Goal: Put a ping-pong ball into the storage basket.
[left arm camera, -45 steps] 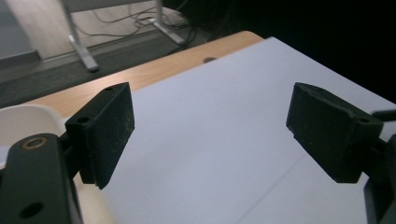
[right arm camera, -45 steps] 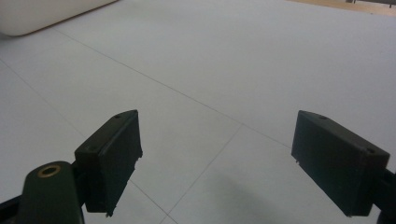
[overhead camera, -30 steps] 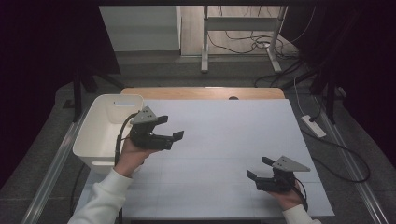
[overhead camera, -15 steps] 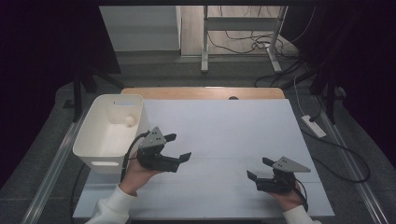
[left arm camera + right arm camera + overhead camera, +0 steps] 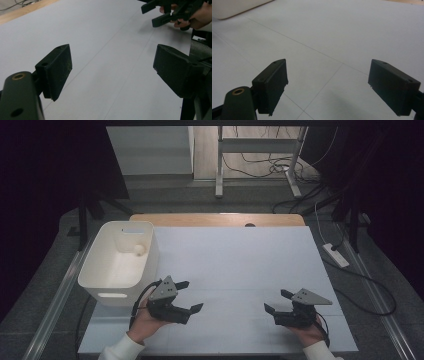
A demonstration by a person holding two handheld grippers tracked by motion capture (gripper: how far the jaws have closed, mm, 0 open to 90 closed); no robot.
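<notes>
The left gripper [image 5: 189, 296] hangs low over the white table [image 5: 235, 255], near its front edge and left of the middle, held in a hand [image 5: 145, 325] whose pale sleeve [image 5: 116, 352] comes in from the bottom of the high view. Its jaws stand wide apart with nothing between them; in the left gripper view the two black pads [image 5: 58, 67] frame only bare table top, crossed by faint seam lines. Just beside this gripper, toward the left edge of the table, stands a white plastic bin [image 5: 102, 285] with a slot handle in its near wall. It sits upright, and a small pale ball [image 5: 139, 249] lies inside it against the far right corner. The gripper and the bin are near each other but apart. The right gripper [image 5: 276, 302] sits close to the front edge on the right side of the table, well apart from the left one, held in the other hand [image 5: 309, 332]. Its jaws too are spread wide and empty, and in the right gripper view the table shows plainly between them, with a corner of the bin at the top left. In the left gripper view the right gripper and its hand show at the top right, over the table. A bare strip of wood [image 5: 215, 219] runs along the far edge of the table.
</notes>
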